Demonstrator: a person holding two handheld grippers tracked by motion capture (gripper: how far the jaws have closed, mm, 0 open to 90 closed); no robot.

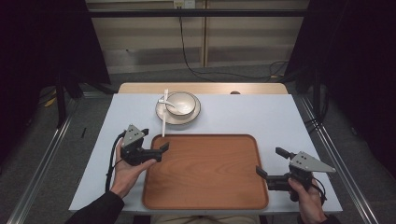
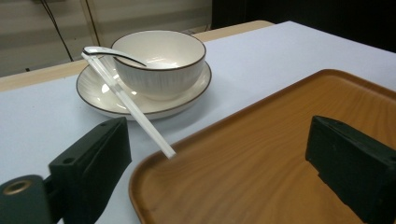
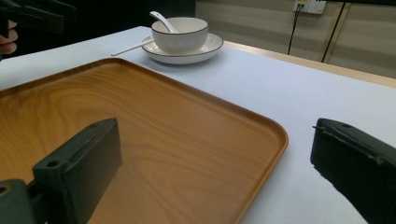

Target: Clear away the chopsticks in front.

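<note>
Between left gripper fingers: tray corner; fingers apart.

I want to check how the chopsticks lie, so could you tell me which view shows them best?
The left gripper view: the chopsticks run close and sharp from the plate rim toward the tray. In the high view they are a thin white line; in the right gripper view, a distant sliver.

a wooden tray lies on the pale tabletop, bare inside. the left hand-held gripper hovers at the tray's near-left corner, jaws apart; the right hand-held gripper sits at the tray's right edge, jaws apart too. beyond the tray, a bowl with a spoon stands on a saucer, chopsticks leaning on its left rim.
</note>
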